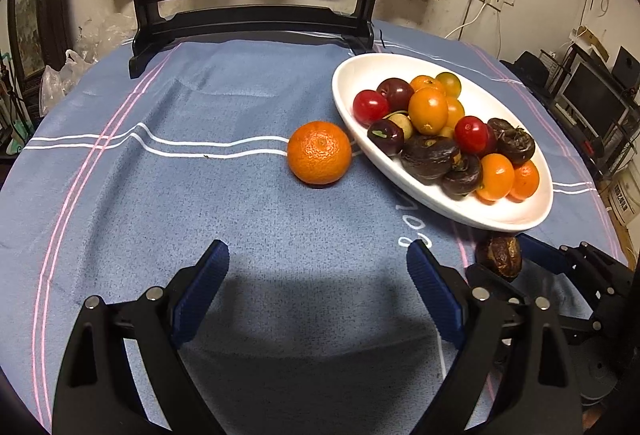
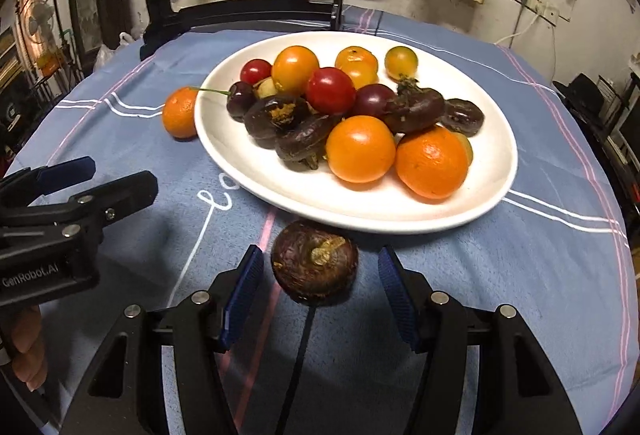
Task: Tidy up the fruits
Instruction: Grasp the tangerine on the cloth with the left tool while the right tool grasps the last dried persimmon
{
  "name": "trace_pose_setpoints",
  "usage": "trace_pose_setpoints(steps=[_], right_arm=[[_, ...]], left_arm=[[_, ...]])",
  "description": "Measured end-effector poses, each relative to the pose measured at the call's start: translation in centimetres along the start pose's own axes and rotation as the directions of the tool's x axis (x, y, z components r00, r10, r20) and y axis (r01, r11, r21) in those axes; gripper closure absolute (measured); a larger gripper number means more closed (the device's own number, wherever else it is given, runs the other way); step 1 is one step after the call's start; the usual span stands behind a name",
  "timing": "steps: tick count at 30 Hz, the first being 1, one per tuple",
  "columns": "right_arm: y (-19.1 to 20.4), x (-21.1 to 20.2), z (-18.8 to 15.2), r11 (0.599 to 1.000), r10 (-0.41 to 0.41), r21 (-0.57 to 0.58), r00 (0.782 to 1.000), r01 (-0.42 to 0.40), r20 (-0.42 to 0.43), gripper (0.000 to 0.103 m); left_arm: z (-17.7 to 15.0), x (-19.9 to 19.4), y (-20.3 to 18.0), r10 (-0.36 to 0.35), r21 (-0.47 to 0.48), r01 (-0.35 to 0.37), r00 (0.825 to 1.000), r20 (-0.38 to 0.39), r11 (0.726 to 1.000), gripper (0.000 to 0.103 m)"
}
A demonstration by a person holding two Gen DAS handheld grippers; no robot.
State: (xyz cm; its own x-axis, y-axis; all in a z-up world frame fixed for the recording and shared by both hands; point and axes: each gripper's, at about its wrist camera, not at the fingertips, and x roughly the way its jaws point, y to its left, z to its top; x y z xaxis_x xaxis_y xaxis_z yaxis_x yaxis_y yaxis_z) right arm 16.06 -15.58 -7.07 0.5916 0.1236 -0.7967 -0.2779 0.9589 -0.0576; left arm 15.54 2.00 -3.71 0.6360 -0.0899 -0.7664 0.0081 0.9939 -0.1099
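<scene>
Looking along the left gripper (image 1: 318, 275), its jaws stand spread over bare blue cloth (image 1: 160, 195), holding nothing. A loose orange (image 1: 319, 152) sits on the worktop ahead, touching the left rim of the white plate (image 1: 516, 221), which is already heaped with fruit; it looks like this gripper's next pick.

In the right wrist view, the right gripper (image 2: 320, 289) is spread too, its pads flanking a dark brown fruit (image 2: 315, 267) without touching it. That fruit lies on the cloth just near of the plate's rim, apparently lined up for a pinch and a short lift onto the plate.
</scene>
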Motion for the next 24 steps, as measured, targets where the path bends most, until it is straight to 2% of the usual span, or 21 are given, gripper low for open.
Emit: trace_pose_setpoints(steps=[1,3,4,11,18,24], right_arm=[[0.0,0.1,0.1,1.0,0.014,0.001,1.0,-0.014,-0.004,0.045],[-0.1,0.0,0.1,1.0,0.016,0.015,1.0,-0.016,-0.002,0.058],[-0.2,-0.1,0.1,1.0,0.01,0.019,1.0,-0.01,0.002,0.061],[-0.8,-1.1,-0.5,0.997,0.053,0.046,0.999,-0.053,0.011,0.062],[-2.0,-2.4,-1.2,0.981,0.162,0.102,0.987,-0.163,0.013,0.062],[-2.3,-3.1,-1.1,0.973,0.203,0.109,0.979,-0.205,0.028,0.062]], left_arm=[[0.0,0.0,0.0,0.002,0.003,-0.002,1.0,0.0,1.0,0.015],[-0.1,0.1,-0.1,0.008,0.01,-0.008,1.0,-0.001,1.0,0.015],[-0.1,0.1,-0.1,0.011,0.013,-0.011,1.0,-0.001,1.0,0.015],[-0.2,0.4,-0.1,0.023,0.017,-0.023,1.0,-0.008,1.0,0.015],[0.4,2.0,0.3,0.058,0.024,-0.057,0.998,-0.038,0.998,0.015],[2.3,4.4,0.0,0.077,0.098,-0.071,0.995,-0.056,0.993,0.015]])
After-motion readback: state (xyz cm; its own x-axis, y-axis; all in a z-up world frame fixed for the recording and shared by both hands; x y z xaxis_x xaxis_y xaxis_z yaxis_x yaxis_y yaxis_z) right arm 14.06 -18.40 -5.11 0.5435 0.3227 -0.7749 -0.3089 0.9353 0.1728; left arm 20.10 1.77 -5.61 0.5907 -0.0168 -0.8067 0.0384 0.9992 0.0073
